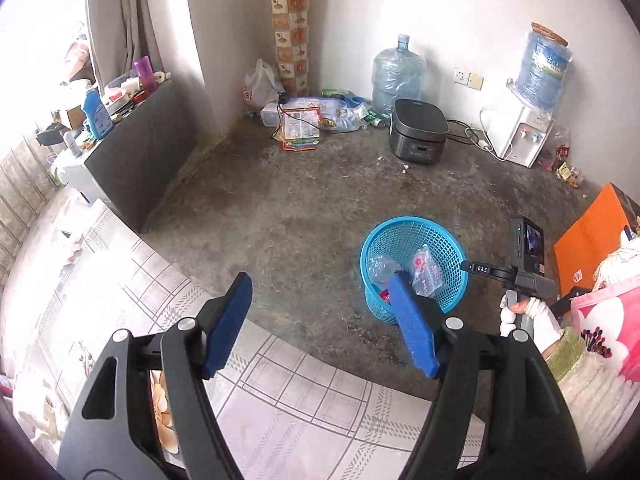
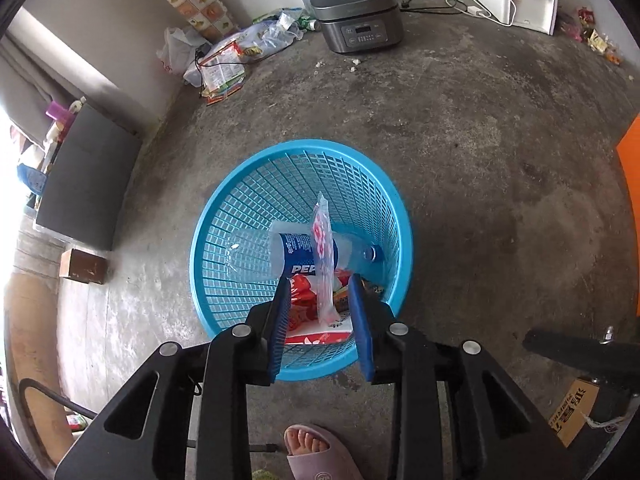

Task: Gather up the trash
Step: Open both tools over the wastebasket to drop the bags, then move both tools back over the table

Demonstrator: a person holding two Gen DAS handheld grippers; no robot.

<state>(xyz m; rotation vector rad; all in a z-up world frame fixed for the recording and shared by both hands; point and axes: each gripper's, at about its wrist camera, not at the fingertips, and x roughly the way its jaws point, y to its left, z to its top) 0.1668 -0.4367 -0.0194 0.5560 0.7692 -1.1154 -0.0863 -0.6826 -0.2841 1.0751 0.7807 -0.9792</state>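
Note:
A blue mesh basket point(image 2: 308, 147) stands on the concrete floor. Inside lie a clear Pepsi bottle point(image 2: 298, 254) and red wrappers point(image 2: 304, 312). My right gripper point(image 2: 320, 280) hangs just above the basket's near rim, jaws partly apart. A thin clear wrapper with red print point(image 2: 323, 236) stands edge-on in the gap, and neither pad presses on it. My left gripper point(image 1: 322, 284) is wide open and empty, over the bed's edge, left of the basket point(image 1: 412, 221). A gloved hand point(image 1: 520, 312) grips the right tool's handle beside the basket.
A grey rice cooker point(image 1: 418, 130), a water jug point(image 1: 396, 76) and a white dispenser point(image 1: 524, 136) line the far wall. Bags and packets point(image 1: 304, 120) are heaped in the corner. An orange board point(image 1: 592, 236) stands at the right. A slippered foot point(image 2: 316, 452) is close behind.

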